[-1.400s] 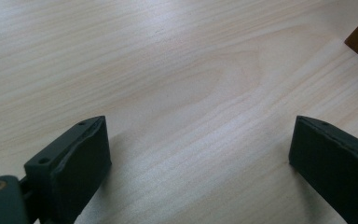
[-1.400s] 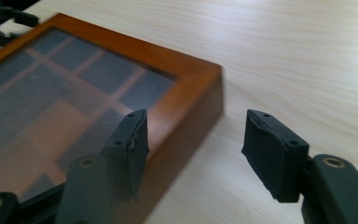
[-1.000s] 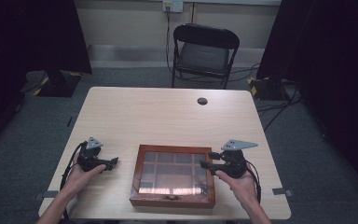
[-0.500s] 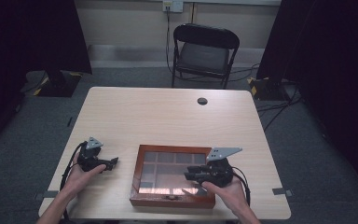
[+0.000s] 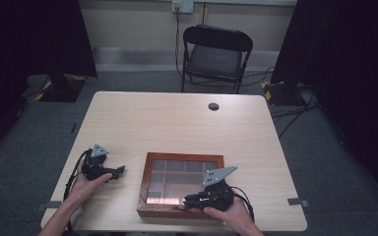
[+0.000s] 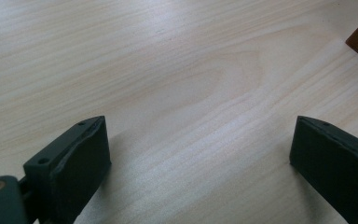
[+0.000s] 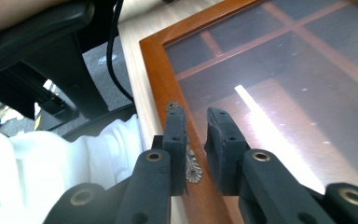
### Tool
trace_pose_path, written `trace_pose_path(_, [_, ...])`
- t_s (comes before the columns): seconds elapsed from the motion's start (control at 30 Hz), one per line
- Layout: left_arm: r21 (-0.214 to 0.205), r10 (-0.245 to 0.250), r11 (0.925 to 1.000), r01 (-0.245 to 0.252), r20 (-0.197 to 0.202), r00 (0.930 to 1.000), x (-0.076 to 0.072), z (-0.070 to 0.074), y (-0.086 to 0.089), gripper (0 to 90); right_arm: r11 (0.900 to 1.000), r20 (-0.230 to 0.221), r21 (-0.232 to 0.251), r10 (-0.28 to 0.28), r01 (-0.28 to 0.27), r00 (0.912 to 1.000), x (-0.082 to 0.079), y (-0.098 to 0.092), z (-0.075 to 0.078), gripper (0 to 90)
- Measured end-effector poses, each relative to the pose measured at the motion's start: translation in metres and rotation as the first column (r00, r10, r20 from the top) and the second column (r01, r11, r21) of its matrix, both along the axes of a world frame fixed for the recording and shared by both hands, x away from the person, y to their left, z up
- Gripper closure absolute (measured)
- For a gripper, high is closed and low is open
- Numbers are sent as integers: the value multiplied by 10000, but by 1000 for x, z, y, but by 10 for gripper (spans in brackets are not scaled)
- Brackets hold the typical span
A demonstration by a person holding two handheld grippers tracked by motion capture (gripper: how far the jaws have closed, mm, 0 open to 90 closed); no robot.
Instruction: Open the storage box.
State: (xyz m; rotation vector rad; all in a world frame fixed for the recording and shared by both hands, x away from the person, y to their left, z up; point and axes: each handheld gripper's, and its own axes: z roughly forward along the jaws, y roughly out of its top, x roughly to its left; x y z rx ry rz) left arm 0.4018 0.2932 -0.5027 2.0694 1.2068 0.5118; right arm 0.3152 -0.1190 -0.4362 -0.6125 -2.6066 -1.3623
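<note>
Since 1 s ago the right tongs swung from the box's right side to its near edge. They're nearly closed around the small metal clasp on the glass-lidded wooden box, at worktop front-centre. Prob. lid-opening next. Left tongs wide apart, empty, resting beside the box.
</note>
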Motion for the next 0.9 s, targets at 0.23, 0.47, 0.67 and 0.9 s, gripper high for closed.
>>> trace_pose_path(0.23, [-1,-3,10000,3,-3,10000,0,0,0,41,9993,69,-211,309,-308,9995,-2,10,-4,777])
trace_pose_path(0.47, [-3,-29,10000,29,18,10000,0,0,0,41,9981,60,-325,517,-515,9986,-3,14,-6,818])
trace_pose_path(0.67, [12,44,10000,-44,12,10000,0,0,0,41,9969,87,-451,656,-651,9978,-1,12,-5,821])
trace_pose_path(0.9, [-60,99,9999,-99,-21,9999,-1,1,-1,46,9970,181,-468,632,-623,9978,2,6,-5,819])
